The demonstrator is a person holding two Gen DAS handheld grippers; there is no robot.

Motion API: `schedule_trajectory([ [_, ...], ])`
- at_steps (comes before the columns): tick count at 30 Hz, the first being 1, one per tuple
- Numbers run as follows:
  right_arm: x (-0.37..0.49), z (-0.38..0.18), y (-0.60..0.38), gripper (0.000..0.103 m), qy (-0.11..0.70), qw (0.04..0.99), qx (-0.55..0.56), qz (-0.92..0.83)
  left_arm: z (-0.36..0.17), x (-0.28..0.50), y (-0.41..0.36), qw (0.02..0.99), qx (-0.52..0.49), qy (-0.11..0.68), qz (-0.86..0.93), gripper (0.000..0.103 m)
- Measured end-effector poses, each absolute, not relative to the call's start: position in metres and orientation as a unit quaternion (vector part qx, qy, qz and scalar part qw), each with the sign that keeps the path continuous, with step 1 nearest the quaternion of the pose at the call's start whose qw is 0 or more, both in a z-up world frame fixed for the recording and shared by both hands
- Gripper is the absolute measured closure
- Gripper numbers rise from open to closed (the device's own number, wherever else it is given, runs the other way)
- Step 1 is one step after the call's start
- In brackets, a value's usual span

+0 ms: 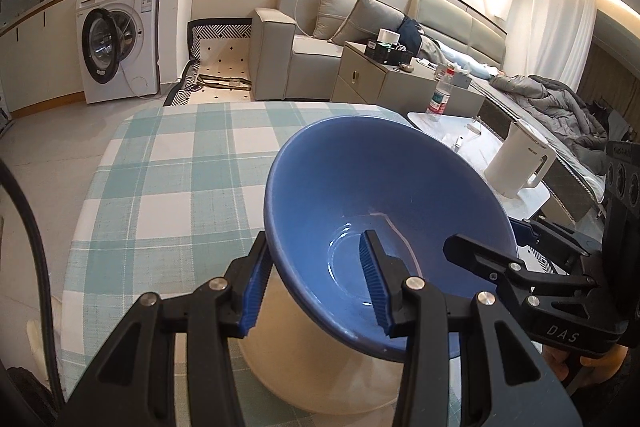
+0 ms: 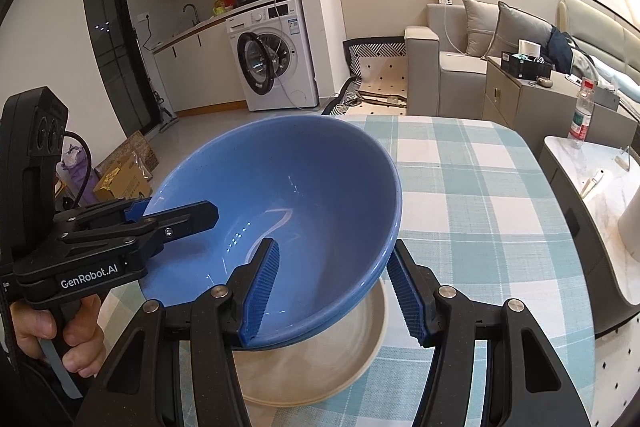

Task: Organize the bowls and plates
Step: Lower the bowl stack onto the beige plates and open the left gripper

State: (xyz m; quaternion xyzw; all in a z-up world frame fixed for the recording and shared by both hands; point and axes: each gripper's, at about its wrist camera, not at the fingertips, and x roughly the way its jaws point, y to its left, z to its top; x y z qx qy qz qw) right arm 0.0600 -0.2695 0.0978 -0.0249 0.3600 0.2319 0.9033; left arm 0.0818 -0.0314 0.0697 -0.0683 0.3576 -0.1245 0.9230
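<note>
Gleaming glossy blue bowl (image 1: 360, 195), deep, tilted

Blue bowl (image 1: 360, 195); cream plate (image 2: 320, 359); teal-white checked tablecloth (image 1: 180, 167).

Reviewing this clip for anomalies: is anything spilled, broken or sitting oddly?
Nothing spilled or broken. The blue bowl is carried by both grippers on opposite rims, above the cream plate on the checked tablecloth. The washing machine door in the background stands open.
</note>
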Motion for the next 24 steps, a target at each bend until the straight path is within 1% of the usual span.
schedule_trajectory([
  [24,0.089,0.058,-0.258,0.045,0.392,0.887,-0.025,0.242,0.038,0.100,-0.023,0.913,-0.064,0.390,-0.096,0.060],
])
